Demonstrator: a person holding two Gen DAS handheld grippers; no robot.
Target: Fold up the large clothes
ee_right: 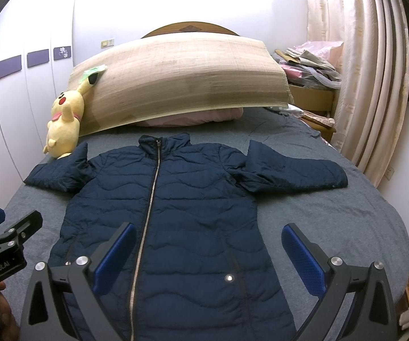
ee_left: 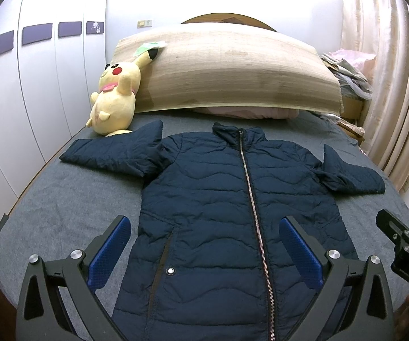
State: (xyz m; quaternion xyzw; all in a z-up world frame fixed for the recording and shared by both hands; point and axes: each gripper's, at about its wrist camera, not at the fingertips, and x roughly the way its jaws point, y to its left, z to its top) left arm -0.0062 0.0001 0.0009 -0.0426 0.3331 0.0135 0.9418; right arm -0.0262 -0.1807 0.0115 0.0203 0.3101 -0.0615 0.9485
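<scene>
A navy quilted jacket (ee_left: pixel 218 199) lies flat and zipped on the grey bed, collar toward the headboard; it also shows in the right wrist view (ee_right: pixel 176 207). Its sleeves are spread out to both sides, each bent back on itself. My left gripper (ee_left: pixel 204 253) is open and empty, held above the jacket's lower left part. My right gripper (ee_right: pixel 208 258) is open and empty, above the jacket's lower right part. Each gripper also shows at the edge of the other's view: the right gripper (ee_left: pixel 403 227) at the right edge, the left gripper (ee_right: pixel 8 227) at the left edge.
The grey bed sheet (ee_left: pixel 62 207) borders white wardrobe doors on the left. A yellow plush toy (ee_left: pixel 113 96) leans on a rolled beige mat (ee_left: pixel 233 68) at the headboard. Curtains (ee_right: pixel 369 71) and a pile of bags (ee_right: pixel 309 65) are on the right.
</scene>
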